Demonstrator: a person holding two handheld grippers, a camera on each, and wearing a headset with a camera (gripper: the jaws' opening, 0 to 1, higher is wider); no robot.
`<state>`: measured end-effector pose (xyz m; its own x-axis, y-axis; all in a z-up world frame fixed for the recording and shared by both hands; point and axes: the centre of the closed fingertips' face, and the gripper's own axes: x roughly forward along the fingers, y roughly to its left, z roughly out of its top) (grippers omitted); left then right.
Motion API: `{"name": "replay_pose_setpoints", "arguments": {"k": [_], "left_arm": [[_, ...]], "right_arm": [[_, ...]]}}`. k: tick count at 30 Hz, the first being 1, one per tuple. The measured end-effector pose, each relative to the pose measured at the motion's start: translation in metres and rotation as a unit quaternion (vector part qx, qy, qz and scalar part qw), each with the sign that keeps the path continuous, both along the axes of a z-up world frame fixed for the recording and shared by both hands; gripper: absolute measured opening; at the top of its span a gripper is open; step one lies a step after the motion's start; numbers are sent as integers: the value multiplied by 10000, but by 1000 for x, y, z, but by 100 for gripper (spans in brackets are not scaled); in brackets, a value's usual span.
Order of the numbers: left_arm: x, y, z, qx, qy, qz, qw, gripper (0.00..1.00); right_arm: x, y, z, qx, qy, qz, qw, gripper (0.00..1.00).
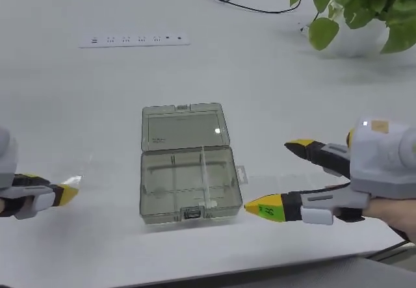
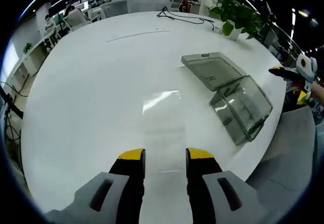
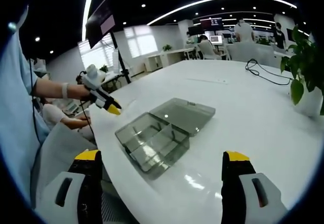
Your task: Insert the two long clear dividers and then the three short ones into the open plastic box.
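The open plastic box (image 1: 187, 187), dividers (image 1: 203, 171) inside, sits near the worktop's (image 1: 97, 106) front edge between the left gripper (image 2: 165, 155), jaws slightly apart, and the right gripper (image 1: 270, 175), jaws spread wide.

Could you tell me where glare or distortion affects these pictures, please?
Head view: soft, even light, with one small glint on the lid of the plastic box. Left gripper view: a bright glare streak on the table, whose edge the fisheye bends. Right gripper view: ceiling lights reflect on the table near the bottom.
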<state>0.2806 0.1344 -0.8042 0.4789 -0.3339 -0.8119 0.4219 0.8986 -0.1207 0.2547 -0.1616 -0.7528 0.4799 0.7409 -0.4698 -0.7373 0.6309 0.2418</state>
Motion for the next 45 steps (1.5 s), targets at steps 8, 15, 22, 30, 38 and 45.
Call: {"name": "replay_pose_setpoints", "arguments": {"k": [8,15,22,30,38,45], "left_arm": [[4,-41,19,-416,-278,-173,9986,30],[5,-82,31,-754,-420,-369,9956,30],[0,-117,34,-964,-466,-563,9927,30],[-9,-146,37,-1186,-493,-675,9894,30],[-9,-168,40,-1394,-517,-710,9863,30],[-8,-178,42,-1491,-533,-755,9845,30]], "right_arm": [[3,3,0,38,100,-14,9999,98],[5,10,2,76,112,-4,9999,98],[8,18,3,227,267,-94,9993,95],[13,31,6,375,378,-137,9985,92],[18,49,11,882,909,-326,9914,79],[29,55,15,1072,1030,-503,9876,73]]}}
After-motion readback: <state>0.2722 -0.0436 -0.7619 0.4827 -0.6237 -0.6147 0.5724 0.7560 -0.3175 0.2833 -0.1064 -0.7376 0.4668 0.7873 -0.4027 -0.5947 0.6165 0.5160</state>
